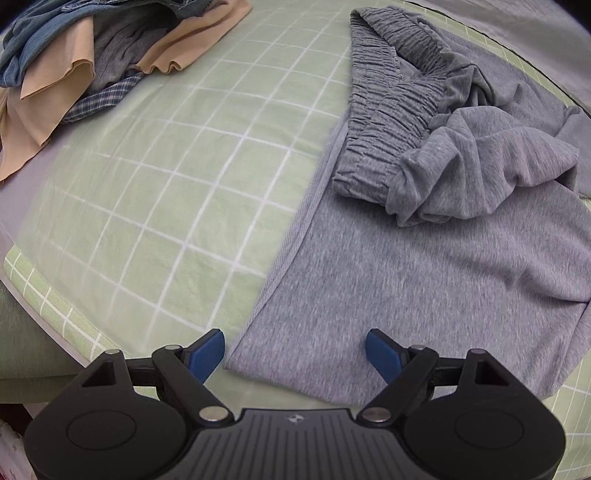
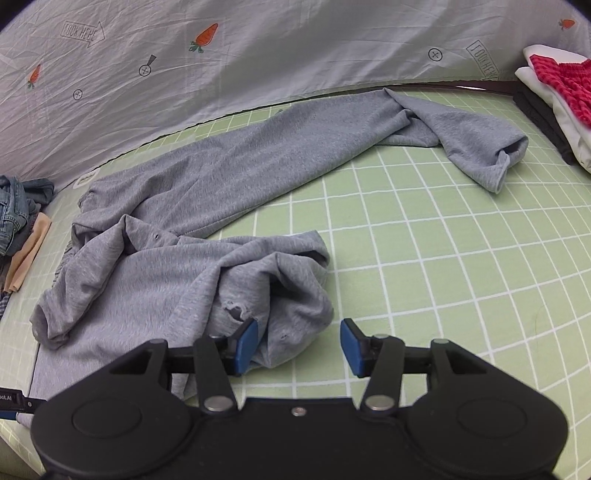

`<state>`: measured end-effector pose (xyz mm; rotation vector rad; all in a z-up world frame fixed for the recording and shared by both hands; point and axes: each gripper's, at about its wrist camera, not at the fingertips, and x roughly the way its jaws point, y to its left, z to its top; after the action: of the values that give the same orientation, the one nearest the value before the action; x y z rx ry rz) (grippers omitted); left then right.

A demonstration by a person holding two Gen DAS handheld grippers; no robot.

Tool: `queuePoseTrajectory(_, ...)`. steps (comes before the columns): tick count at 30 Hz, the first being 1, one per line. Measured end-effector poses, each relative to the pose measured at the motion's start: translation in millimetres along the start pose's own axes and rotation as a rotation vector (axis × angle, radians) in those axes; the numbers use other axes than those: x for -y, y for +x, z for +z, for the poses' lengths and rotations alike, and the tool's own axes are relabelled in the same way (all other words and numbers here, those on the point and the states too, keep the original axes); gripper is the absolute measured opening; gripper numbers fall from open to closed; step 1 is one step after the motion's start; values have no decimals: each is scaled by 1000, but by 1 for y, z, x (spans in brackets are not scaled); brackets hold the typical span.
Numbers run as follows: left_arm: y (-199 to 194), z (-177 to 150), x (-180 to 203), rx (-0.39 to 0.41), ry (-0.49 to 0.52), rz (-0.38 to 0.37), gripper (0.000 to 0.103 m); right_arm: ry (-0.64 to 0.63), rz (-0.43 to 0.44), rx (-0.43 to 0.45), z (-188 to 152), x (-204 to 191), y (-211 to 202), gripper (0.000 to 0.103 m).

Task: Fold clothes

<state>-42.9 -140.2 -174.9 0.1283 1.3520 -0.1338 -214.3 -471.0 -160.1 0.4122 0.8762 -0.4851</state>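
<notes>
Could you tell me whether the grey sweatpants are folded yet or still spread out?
Not folded: the grey sweatpants lie loosely spread, one leg stretched across the bed, the other bunched near the right gripper.

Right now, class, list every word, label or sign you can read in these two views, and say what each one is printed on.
"LOOK HERE" inside an arrow outline: on the pale grey printed backdrop sheet.
A second arrow print at the sheet's right edge, seemingly the same words: tilted, not clearly readable.
White lettering ending ".AI": on a black tag at the lower left edge, cut off.
Small round emblem on the left hand-held gripper body: too small to read.
</notes>
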Motion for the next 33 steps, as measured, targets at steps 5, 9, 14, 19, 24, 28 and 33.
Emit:
queuePoseTrajectory(5, -1, -4, 1, 24, 12, -15, 72, -96, -65, -11, 3, -6, 20, 49)
queuePoseTrajectory(9, -6, -5, 8, 60, 44, -28, 40, -112, -40, -21, 7, -4, 31, 21)
queuePoseTrajectory(14, -7, -5, 11, 59, 53, -25, 28, -128, -117, 95, 16, -3, 9, 8)
queuePoseTrajectory(19, -6, -1, 0, 51, -1, -35, 30, -243, -284, 256, 30, -5, -22, 10)
queuePoseTrajectory(24, -13, 3, -3, 66, -5, -39, 34, 11, -211, 115, 26, 21, -12, 34)
queuePoseTrajectory(28, -24, 10, 2, 112, 47, -55, 42, 154, -133, 37, 0, 19, -10, 42)
queuePoseTrajectory(33, -31, 28, 19, 151, 149, -131, 51, 230, -20, -28, -21, -2, -5, 53)
